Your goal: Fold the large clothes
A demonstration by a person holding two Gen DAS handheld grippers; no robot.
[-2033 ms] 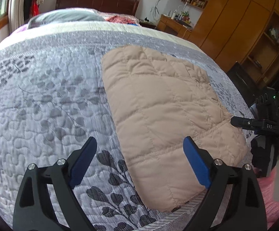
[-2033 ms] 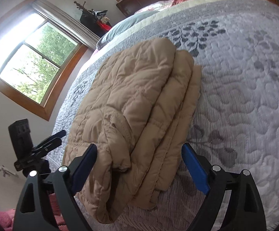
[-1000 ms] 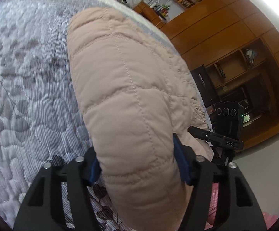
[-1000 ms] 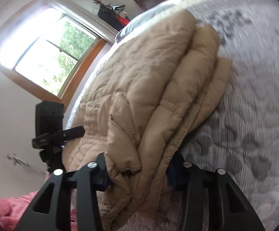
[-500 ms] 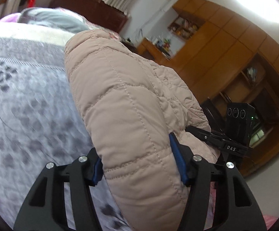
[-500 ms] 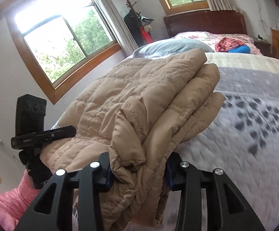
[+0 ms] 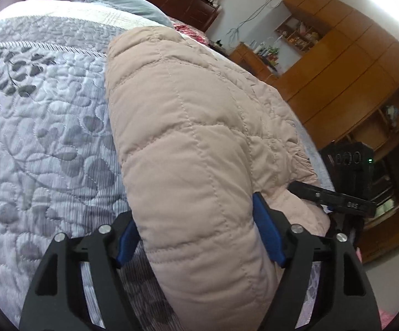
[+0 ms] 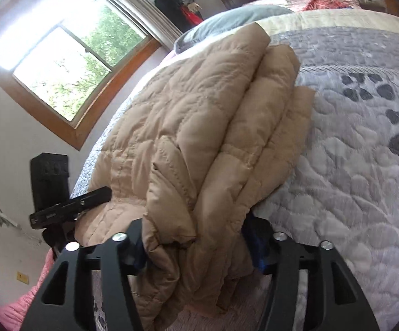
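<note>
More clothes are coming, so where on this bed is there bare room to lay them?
Bare bedspread left of the folded jacket, and more on its other side toward the pillows. Crowded at the near edge, where both tools flank the jacket.

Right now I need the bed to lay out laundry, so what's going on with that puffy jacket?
A person with a gripper in each hand is handling a folded tan quilted jacket on the grey leaf-patterned bedspread. The left gripper has one end of the bundle between its fingers, the right gripper the other, layered end. Both sets of jaws are opening, so the jacket seems about to be let go, near the bed's edge.
</note>
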